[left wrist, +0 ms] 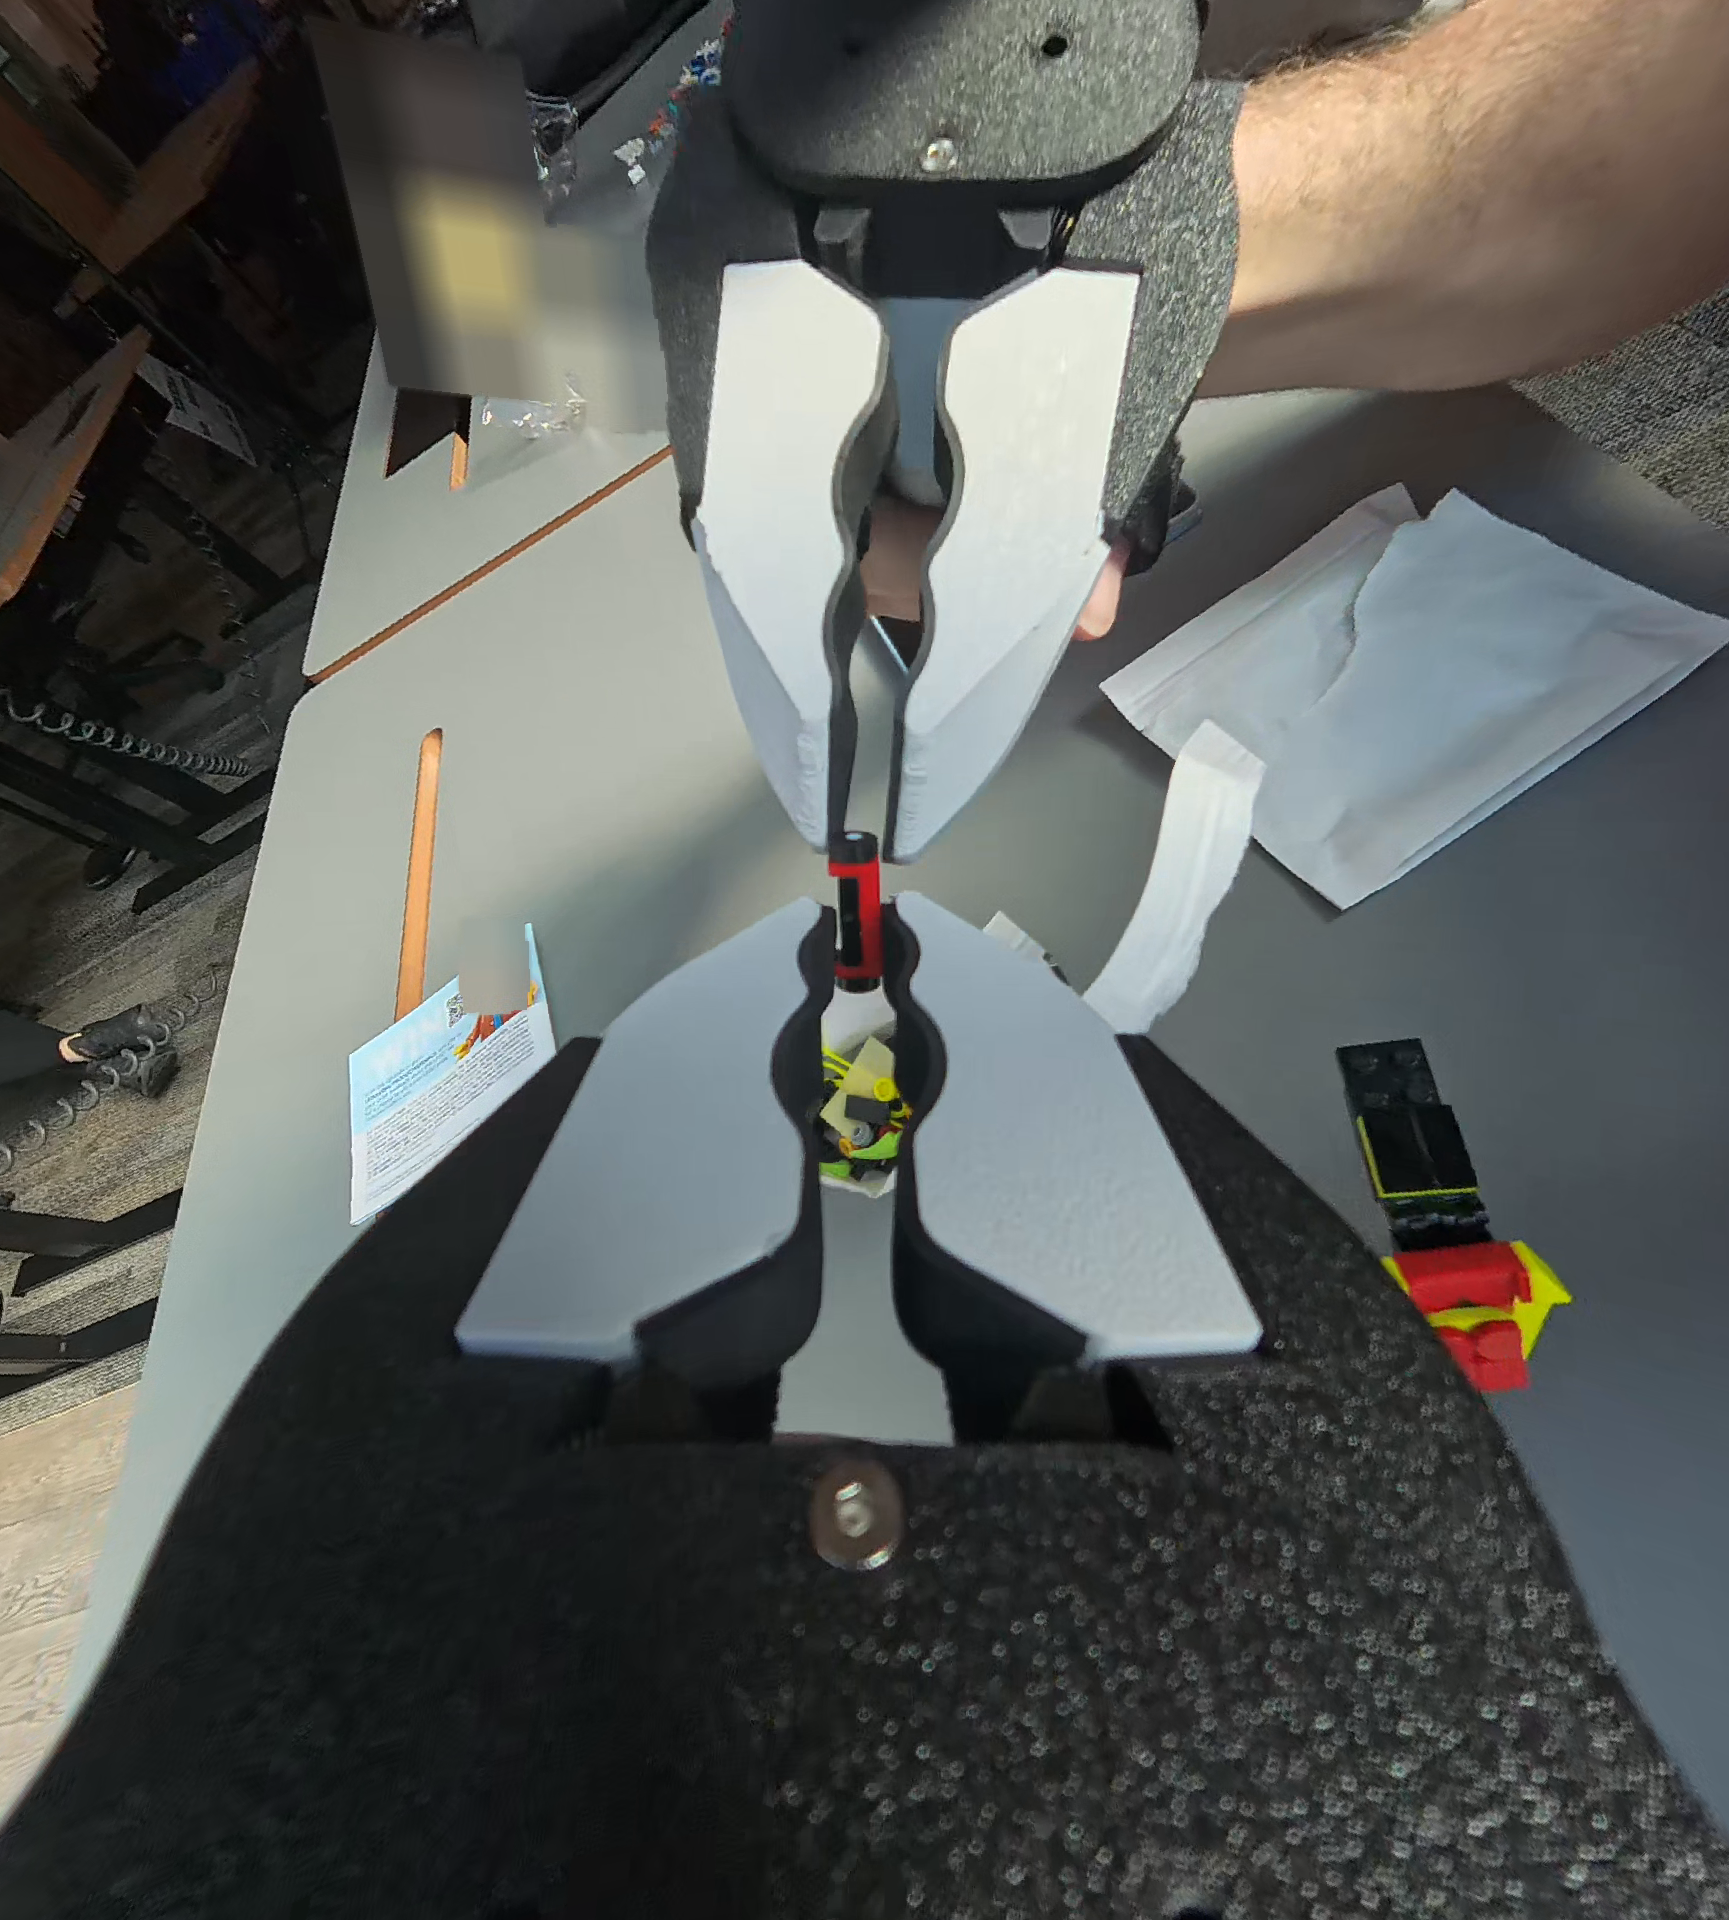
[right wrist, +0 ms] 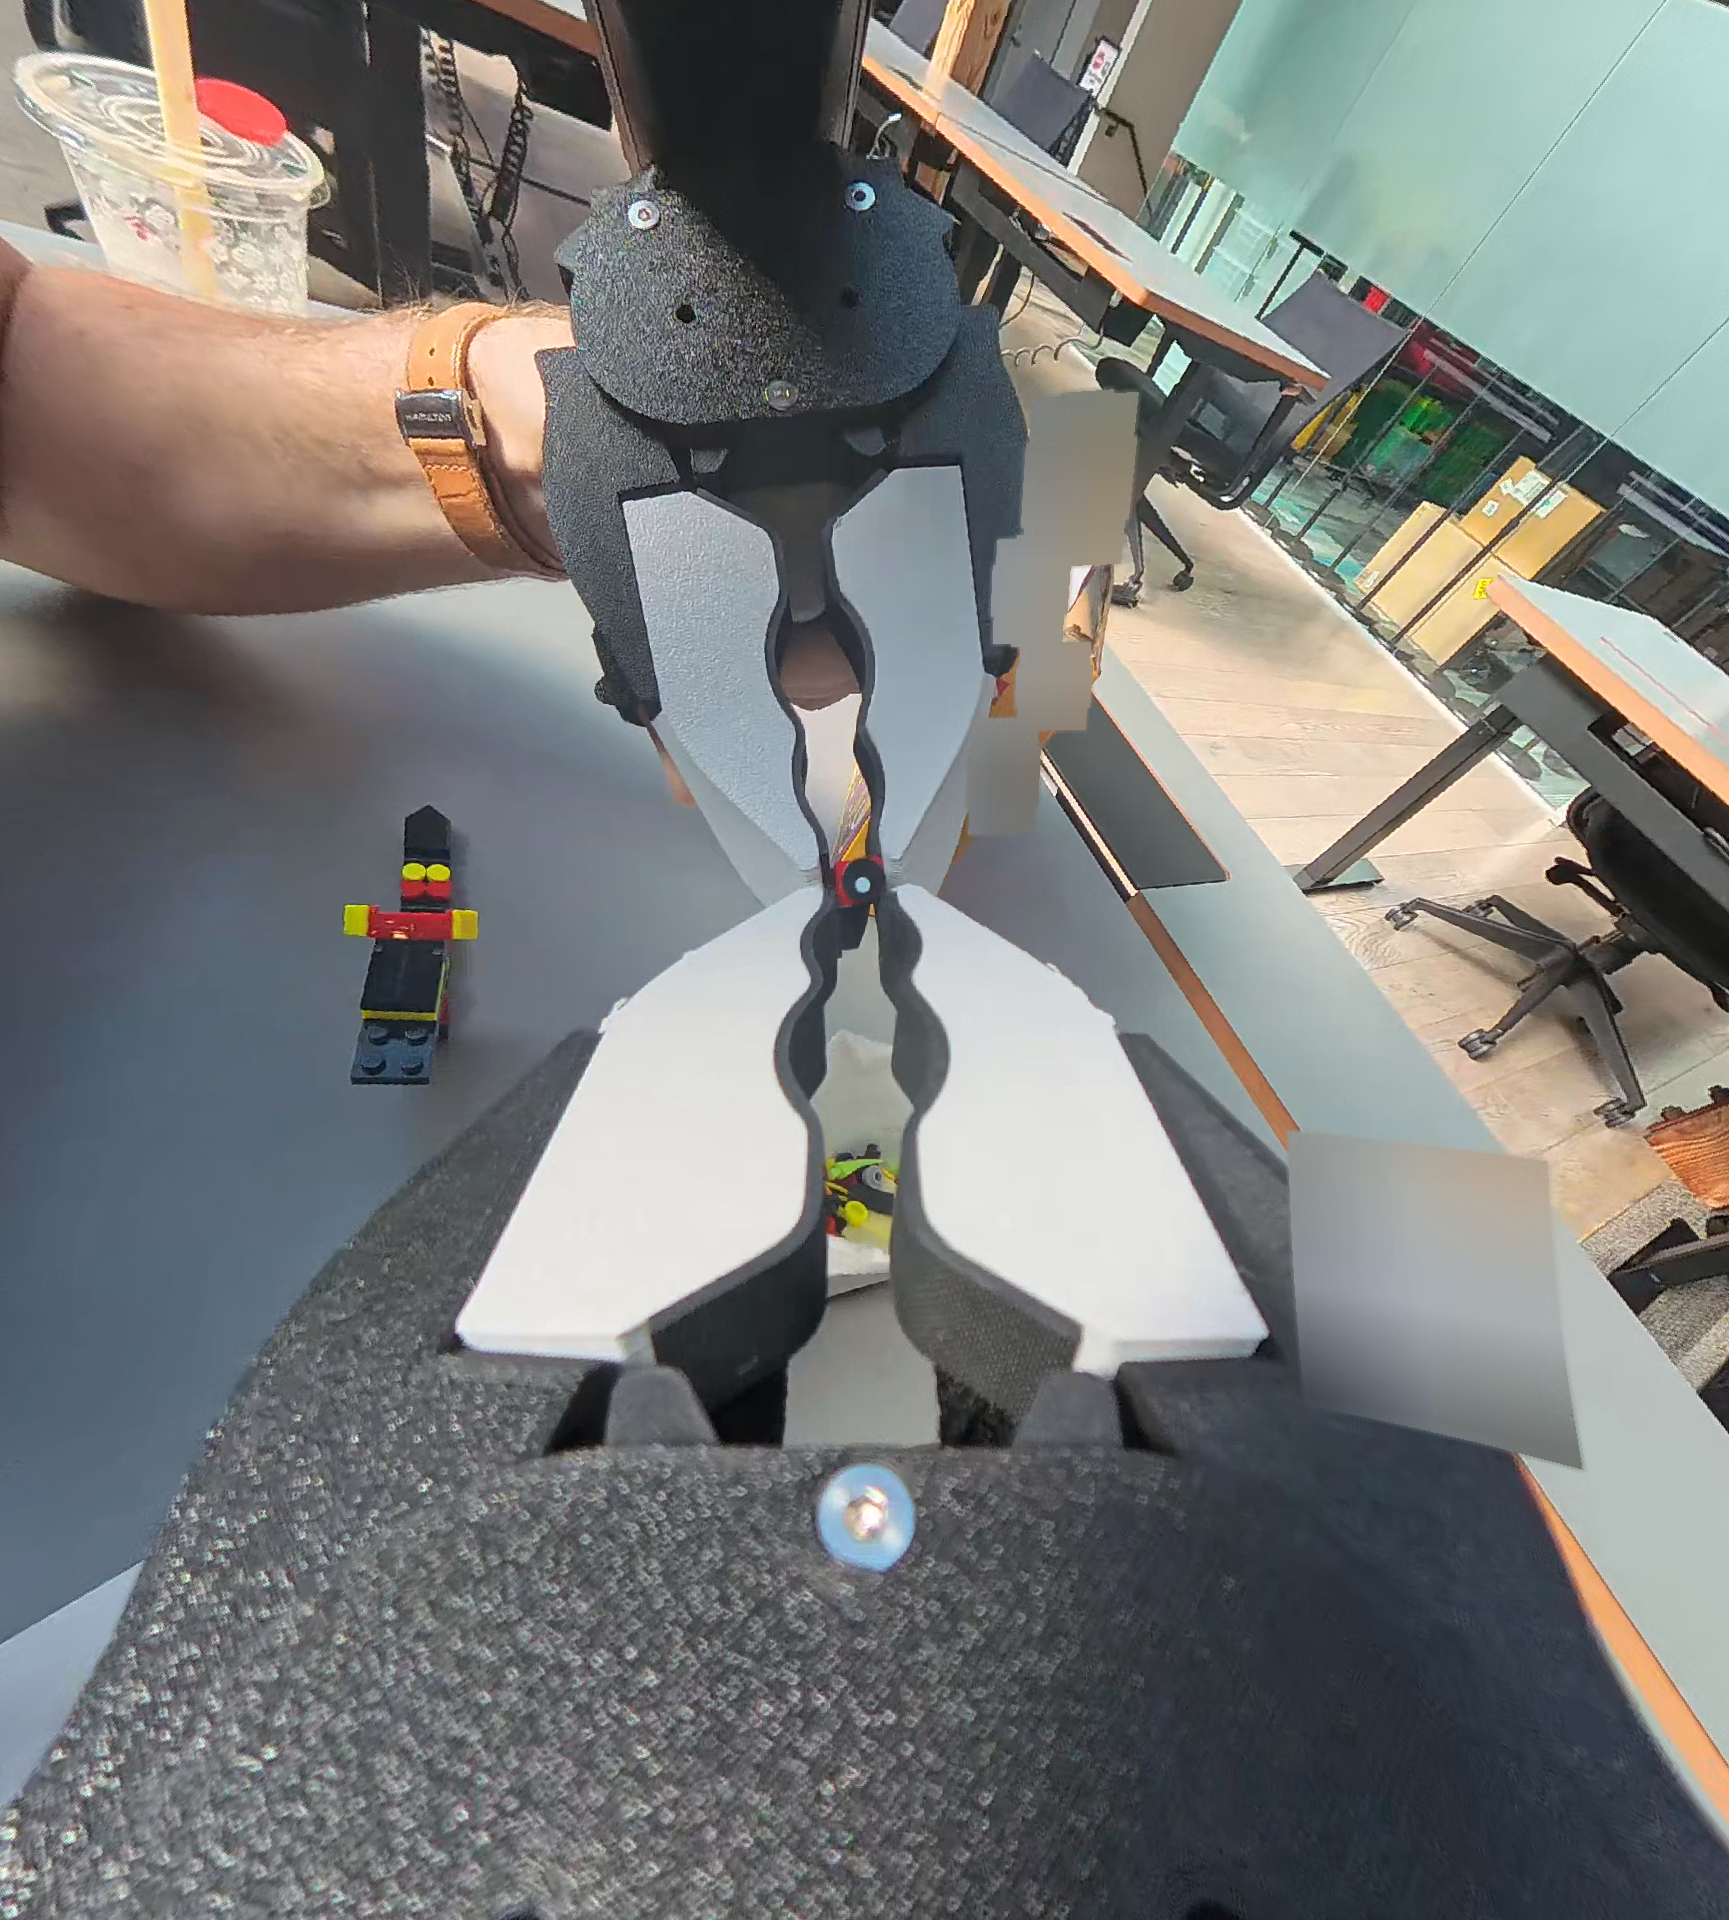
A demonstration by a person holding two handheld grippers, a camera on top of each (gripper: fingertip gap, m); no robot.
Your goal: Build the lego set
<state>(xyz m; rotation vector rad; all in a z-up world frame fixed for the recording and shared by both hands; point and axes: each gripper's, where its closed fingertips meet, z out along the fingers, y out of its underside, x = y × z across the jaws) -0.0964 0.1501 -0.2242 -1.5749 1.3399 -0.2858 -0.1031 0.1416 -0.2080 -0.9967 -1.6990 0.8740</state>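
From my left wrist view, my left claw [left wrist: 858,920] is pinched on a small red-and-black cylindrical piece [left wrist: 856,909], which stands out lengthwise beyond my tips. My right claw [left wrist: 862,842] comes in from opposite, its tips closed on the far end of the same piece, so the two claws meet nose to nose above the grey bench [left wrist: 579,644]. Through the gap between my fingers I see a heap of loose lego pieces [left wrist: 860,1127] on white paper below. Only this view shows the torn white paper bag [left wrist: 1411,686] to the right, the leaflet [left wrist: 444,1081] to the left, and the partly built black, yellow and red model [left wrist: 1431,1205] lying near my right side.

From my right wrist view, my right claw [right wrist: 855,891] is clamped on the piece [right wrist: 858,883], seen here end-on as a red ring with a pale centre. My left claw [right wrist: 844,868] grips it from the far side. The model [right wrist: 408,945] lies well apart to the left, seen from above. Only here do the clear plastic cup [right wrist: 185,177] with a straw and my watch strap [right wrist: 449,436] show.
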